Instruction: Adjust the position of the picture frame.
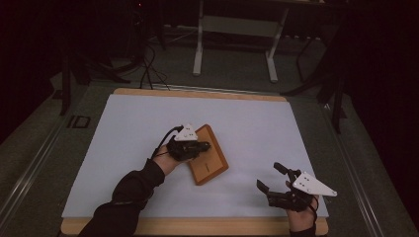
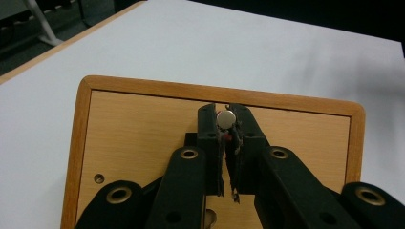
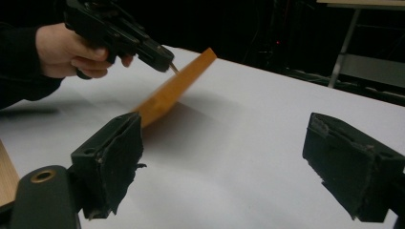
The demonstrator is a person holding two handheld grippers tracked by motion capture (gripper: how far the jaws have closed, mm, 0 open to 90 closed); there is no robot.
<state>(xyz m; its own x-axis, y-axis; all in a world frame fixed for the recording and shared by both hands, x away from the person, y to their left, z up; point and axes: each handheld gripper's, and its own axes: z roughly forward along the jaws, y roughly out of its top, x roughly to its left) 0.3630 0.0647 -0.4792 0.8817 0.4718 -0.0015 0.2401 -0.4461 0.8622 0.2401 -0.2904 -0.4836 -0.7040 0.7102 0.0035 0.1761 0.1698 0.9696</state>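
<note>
A small wooden board (image 1: 210,163) with a raised rim lies at an angle on the white mat (image 1: 138,128), near the middle. My left gripper (image 1: 205,146) hovers over the board, shut on a small metal pin (image 2: 226,119) with a round silver head. In the left gripper view the board (image 2: 133,129) shows a small hole (image 2: 99,178) near its left rim. Near the front right corner my right gripper (image 1: 269,175) stands wide open with nothing between its jaws. The right gripper view (image 3: 229,157) shows the left gripper (image 3: 165,59) farther off, the pin's thin tip (image 3: 174,68) poking out just above the board (image 3: 174,86).
The mat covers a wooden tabletop whose edge (image 1: 197,226) shows along the front. Behind the table stands a white desk frame (image 1: 234,24), and cables (image 1: 148,64) trail on the dark floor. Bare mat lies between the board and the right gripper.
</note>
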